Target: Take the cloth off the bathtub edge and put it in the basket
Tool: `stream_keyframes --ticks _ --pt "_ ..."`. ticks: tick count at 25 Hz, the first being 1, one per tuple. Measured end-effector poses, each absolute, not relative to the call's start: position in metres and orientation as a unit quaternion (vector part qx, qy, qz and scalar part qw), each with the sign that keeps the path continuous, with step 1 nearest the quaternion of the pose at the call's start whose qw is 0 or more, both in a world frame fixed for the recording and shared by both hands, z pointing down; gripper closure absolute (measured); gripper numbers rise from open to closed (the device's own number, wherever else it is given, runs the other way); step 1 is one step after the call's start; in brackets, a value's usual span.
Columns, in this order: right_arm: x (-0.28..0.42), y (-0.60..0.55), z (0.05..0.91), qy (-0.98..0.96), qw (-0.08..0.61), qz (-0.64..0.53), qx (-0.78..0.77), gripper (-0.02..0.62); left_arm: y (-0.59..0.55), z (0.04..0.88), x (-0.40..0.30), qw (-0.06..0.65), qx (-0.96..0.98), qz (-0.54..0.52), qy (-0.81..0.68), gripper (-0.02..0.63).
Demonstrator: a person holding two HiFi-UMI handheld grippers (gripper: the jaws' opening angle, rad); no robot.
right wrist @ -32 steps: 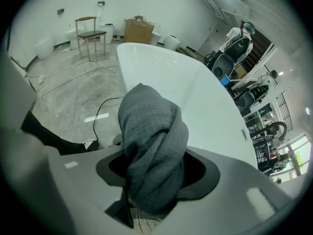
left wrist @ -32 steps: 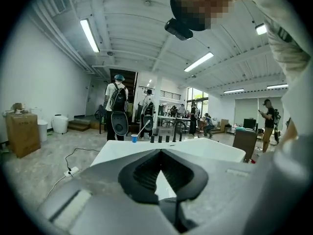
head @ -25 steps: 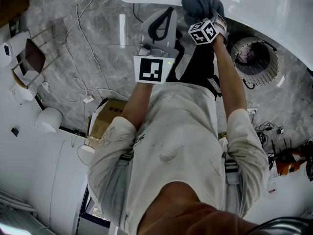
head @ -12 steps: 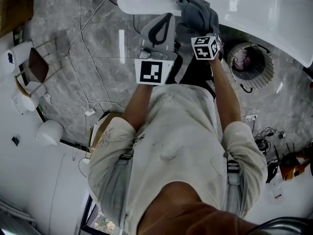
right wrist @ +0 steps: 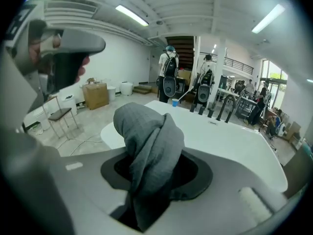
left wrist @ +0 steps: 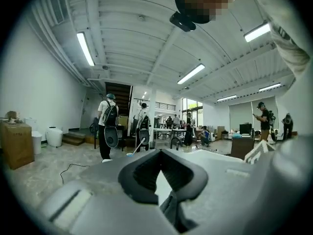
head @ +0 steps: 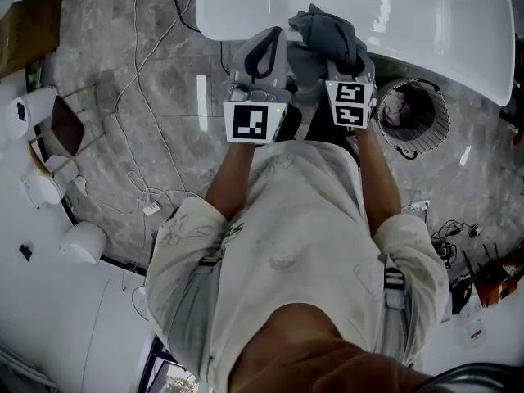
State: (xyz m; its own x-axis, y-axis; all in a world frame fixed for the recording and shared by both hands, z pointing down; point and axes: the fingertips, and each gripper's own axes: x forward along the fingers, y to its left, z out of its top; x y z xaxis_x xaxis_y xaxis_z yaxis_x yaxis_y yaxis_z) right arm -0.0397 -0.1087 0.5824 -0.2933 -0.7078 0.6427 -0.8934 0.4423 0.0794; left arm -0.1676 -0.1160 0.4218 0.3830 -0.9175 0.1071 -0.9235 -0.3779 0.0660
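The left arm (head: pixel 225 178) and right arm (head: pixel 378 178) reach forward side by side, holding their tools close together. The left tool (head: pixel 277 33) points roughly level, its jaws together and empty. The right tool (right wrist: pixel 149 177) tilts downward, its jaws clamped on a bunched grey cloth (right wrist: pixel 146 131).

Your left gripper (left wrist: pixel 160 153) pointed about level across a large hall, its fingers (left wrist: pixel 139 173) meeting at the tips with nothing between them. Two people (left wrist: pixel 108 126) wearing backpacks stood near the staircase (left wrist: pixel 117 89). A cardboard box (left wrist: pixel 17 143) sat on the floor (left wrist: pixel 54 163) at far left.
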Motion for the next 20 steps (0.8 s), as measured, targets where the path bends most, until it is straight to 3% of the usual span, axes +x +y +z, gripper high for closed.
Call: stream_keyframes --ticks 9,20 --pt "-0.022 -0.128 0.441 -0.796 0.168 0.059 0.579 0.434 -0.123 0.361 -0.165 0.027 0.828 -0.015 -0.56 0.606" --pt "0.011 -0.124 0.271 -0.767 -0.008 -0.095 0.635 0.435 -0.125 0.258 -0.151 -0.067 0.828 -0.069 -0.552 0.606"
